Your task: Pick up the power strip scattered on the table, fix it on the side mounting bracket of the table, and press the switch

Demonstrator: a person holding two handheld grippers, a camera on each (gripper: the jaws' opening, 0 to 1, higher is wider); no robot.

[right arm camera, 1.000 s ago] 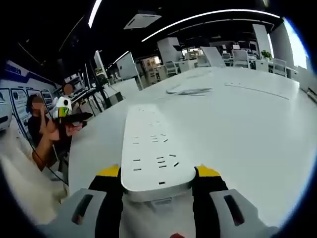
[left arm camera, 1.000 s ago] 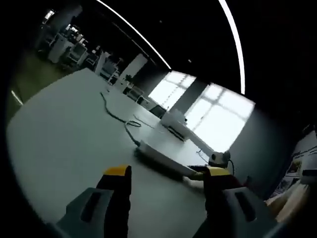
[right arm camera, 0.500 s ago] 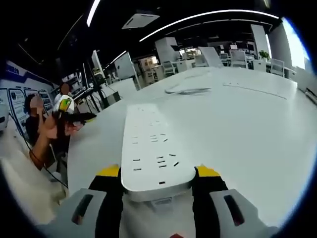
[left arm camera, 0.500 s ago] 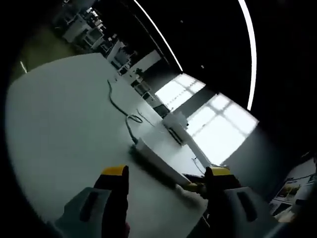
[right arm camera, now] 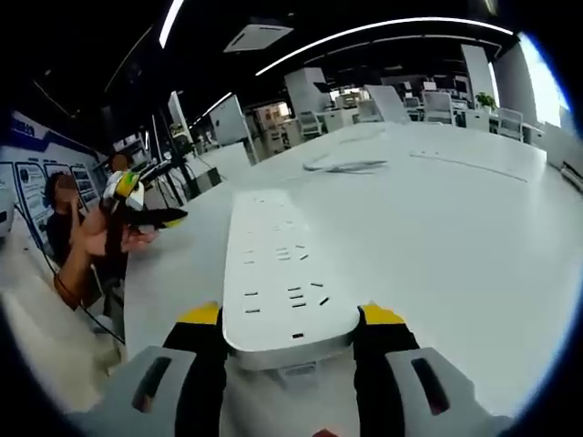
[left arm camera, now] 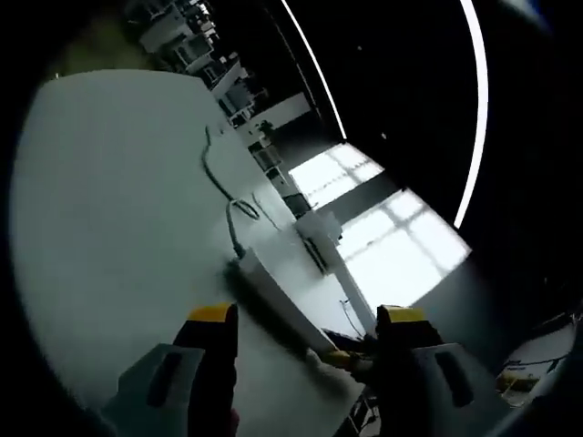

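The white power strip (right arm camera: 278,264) lies lengthwise on the white table (right arm camera: 455,237), and my right gripper (right arm camera: 291,320) is shut on its near end. In the left gripper view the same power strip (left arm camera: 273,296) stretches across the table (left arm camera: 109,209), with its cable (left arm camera: 223,187) trailing away. The right gripper's yellow tip (left arm camera: 337,358) shows at the strip's end there. My left gripper (left arm camera: 308,316) is open and holds nothing, hovering short of the strip. A hand holds the left gripper (right arm camera: 168,217) off the table's left edge in the right gripper view.
A white box (left arm camera: 319,235) sits on the table beyond the strip. A loose cable bundle (right arm camera: 346,167) lies far across the table. A person (right arm camera: 73,237) stands at the table's left edge. Desks and chairs fill the room behind.
The left gripper view has tilted and swung, so the strip sits lower and more slanted. In the right gripper view the left gripper has edged toward the table. The strip and right gripper have not moved.
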